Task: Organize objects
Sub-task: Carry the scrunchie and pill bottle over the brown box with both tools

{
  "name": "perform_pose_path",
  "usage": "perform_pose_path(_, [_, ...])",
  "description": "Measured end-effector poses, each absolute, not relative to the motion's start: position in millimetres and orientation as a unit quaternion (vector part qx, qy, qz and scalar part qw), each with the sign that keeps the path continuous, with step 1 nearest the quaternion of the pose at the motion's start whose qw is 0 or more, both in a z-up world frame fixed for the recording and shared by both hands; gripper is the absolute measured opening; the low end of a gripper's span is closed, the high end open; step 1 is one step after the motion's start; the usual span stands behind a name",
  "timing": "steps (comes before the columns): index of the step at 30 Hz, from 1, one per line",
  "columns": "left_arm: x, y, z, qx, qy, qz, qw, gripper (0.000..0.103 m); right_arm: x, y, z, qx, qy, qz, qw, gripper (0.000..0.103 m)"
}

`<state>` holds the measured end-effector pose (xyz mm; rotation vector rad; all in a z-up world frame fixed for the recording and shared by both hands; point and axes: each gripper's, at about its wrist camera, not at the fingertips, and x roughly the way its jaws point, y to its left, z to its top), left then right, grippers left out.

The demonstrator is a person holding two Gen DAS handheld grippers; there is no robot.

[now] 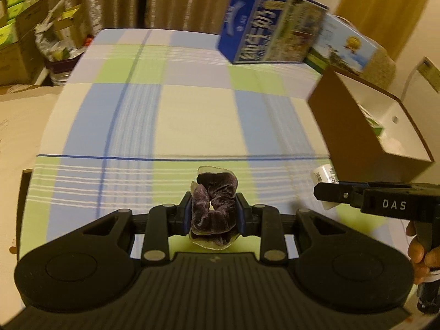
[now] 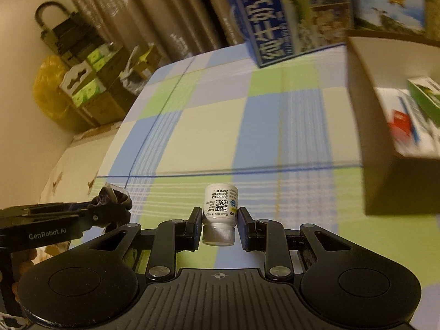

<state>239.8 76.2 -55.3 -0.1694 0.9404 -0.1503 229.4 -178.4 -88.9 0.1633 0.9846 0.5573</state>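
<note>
- Nearest my left camera, the left gripper [image 1: 213, 214] has its jaws pinching a dark purple velvet scrunchie [image 1: 214, 209] with a pale sheer trim, bunched up and held above the checked tablecloth [image 1: 192, 110]
- Over on my right side, the brown box [image 2: 390, 187] sits open and already holds a few small cartons, so I judge sorting is partly done
- Both items in my grip are not yet in the box, which I take as the step left
- My right gripper [image 2: 219, 222] has its jaws clamped on a small white bottle [image 2: 220, 209], cap towards the camera, label printed with a code
</note>
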Motion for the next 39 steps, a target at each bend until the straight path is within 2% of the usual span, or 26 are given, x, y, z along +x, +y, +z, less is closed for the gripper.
perform_pose_path(20, [235, -85, -24, -0.026, 0.426, -0.197, 0.883, 0.026, 192, -350, -46, 0.136, 0.427, 0.149, 0.881, 0.024])
perform_pose_path(39, [325, -218, -19, 0.008, 0.419, -0.194, 0.887, 0.026, 286, -488, -8, 0.106, 0.375, 0.115, 0.914, 0.024])
